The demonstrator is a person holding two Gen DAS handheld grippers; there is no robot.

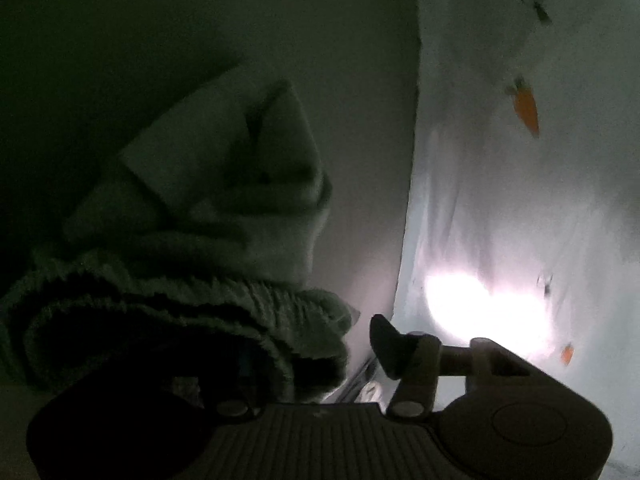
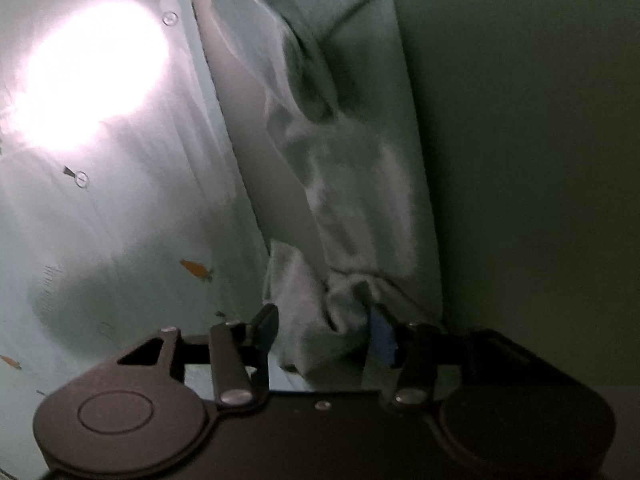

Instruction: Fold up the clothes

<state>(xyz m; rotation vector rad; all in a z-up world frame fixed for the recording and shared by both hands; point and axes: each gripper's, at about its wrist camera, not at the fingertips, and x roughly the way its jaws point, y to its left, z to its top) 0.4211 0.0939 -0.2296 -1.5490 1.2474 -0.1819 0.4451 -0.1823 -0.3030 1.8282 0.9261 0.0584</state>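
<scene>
Where the light fell brightest, a pale sheet [image 1: 520,208] printed with small orange carrots [image 1: 526,106] filled the right half of the left wrist view and the left half of the right wrist view, a glaring white patch of reflected light [image 2: 92,76] lying on it in both. Beside it, a plain dim surface [image 1: 200,20] took up the upper left of the left wrist view and the right side of the right wrist view. Against that surface lay the greenish garment [image 2: 340,160], running in the right wrist view from the top centre down to the lower centre, crumpled and blurred. In the left wrist view the same sort of cloth sat at the left and lower left, a folded lighter part above a thick ribbed hem [image 1: 180,312]. The right gripper [image 2: 324,332] stood at the bottom centre of its view with a bunch of the garment between its fingers; the cloth lay against the blue pad of the right-hand finger [image 2: 382,338], while the left-hand finger stood just clear of it, so the grip looked released rather than clenched. The left gripper [image 1: 320,356] showed one dark finger [image 1: 386,342] plainly at lower centre, bare of cloth; its other finger was buried under the ribbed hem, and I cannot tell whether it gripped anything.
</scene>
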